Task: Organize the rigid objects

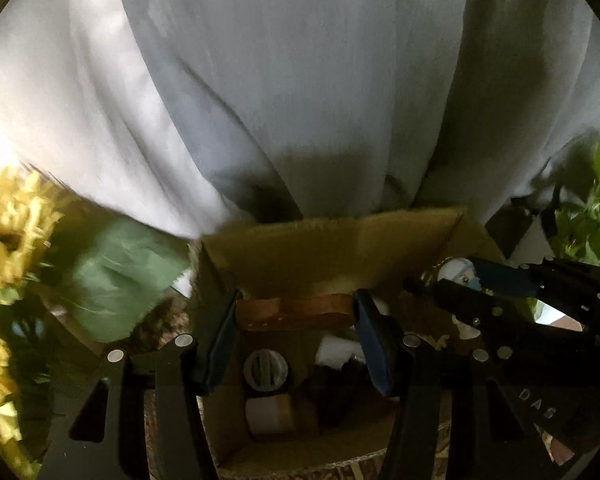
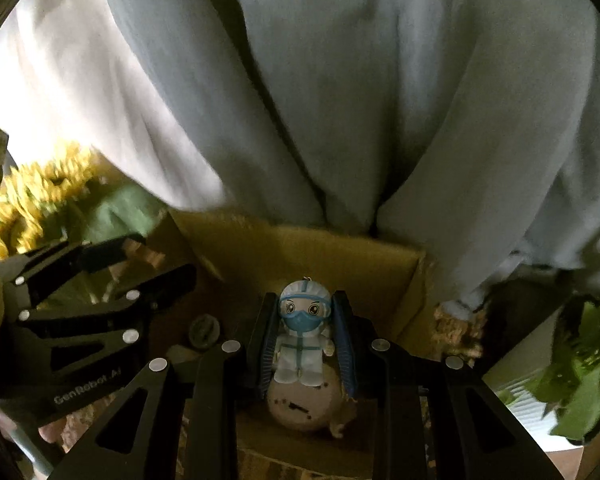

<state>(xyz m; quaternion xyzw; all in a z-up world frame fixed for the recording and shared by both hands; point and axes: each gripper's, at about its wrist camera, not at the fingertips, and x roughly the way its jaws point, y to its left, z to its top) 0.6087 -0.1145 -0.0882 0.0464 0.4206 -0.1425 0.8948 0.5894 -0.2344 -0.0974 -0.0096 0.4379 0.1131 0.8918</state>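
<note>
Both my claws over the cardboard box, each with something in its grip.

My right claw (image 2: 305, 344) is pinching a small figurine (image 2: 302, 336) in a white suit and blue mask, which sits on a pale ball (image 2: 300, 408); my blue pads press its sides, and it hangs above the cardboard box (image 2: 340, 256). My left claw (image 1: 296, 320) is clamped on a brown wooden block (image 1: 296, 312), held across the pads over the same box. Below it in the box lie a grey round knob (image 1: 265, 371) and a white piece (image 1: 336, 352). A pale curtain (image 1: 300, 80) hangs behind; yellow flowers (image 1: 8, 240) stand to the left.
</note>
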